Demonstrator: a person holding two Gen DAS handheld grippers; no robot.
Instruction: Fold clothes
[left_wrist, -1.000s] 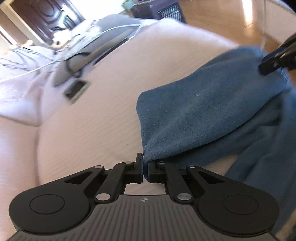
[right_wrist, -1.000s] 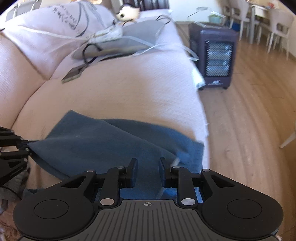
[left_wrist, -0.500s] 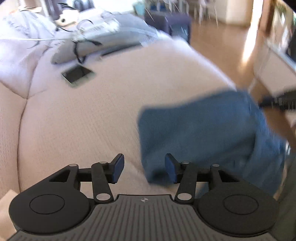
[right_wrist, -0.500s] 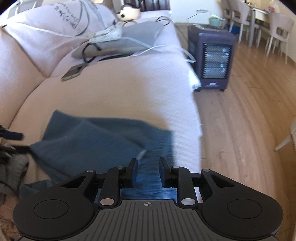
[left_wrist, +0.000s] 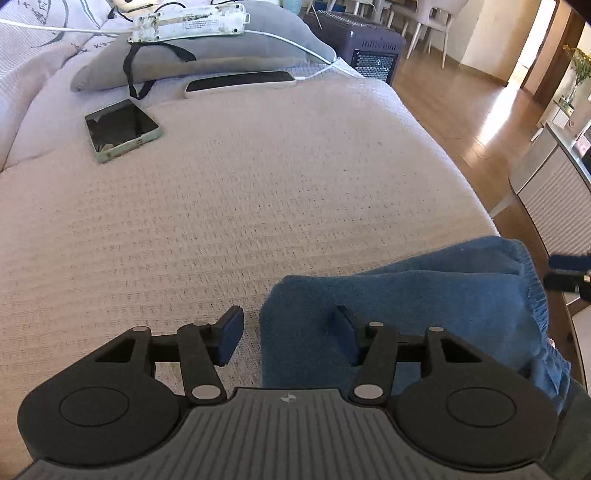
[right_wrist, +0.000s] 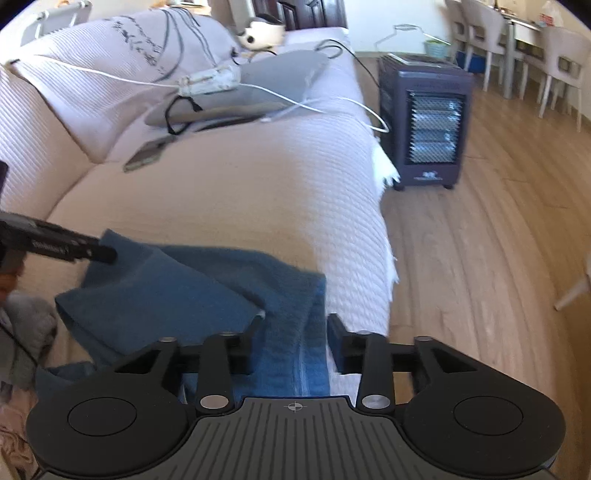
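Observation:
A blue terry garment (left_wrist: 424, 295) lies folded over on the cream sofa cover (left_wrist: 258, 192), near the seat's front edge. My left gripper (left_wrist: 288, 336) is open just above its left folded edge, one pad over the cloth and one over bare cover. In the right wrist view the same garment (right_wrist: 177, 291) spreads left, and its hemmed edge runs between the fingers of my open right gripper (right_wrist: 295, 334). A left gripper finger (right_wrist: 74, 249) shows at the garment's far corner. The right gripper's fingertips (left_wrist: 567, 263) show at the far right.
Two phones (left_wrist: 122, 129) (left_wrist: 240, 83), a white power strip (left_wrist: 188, 24) with cables and a grey cushion (left_wrist: 229, 51) lie farther along the sofa. A dark heater (right_wrist: 424, 122) stands on the wooden floor (right_wrist: 480, 258) beside the sofa. Grey clothing (right_wrist: 26, 332) sits at lower left.
My left gripper let go of the garment's corner and opened wide, and the cloth dropped flat. The right gripper's fingers have spread wider apart over the hem.

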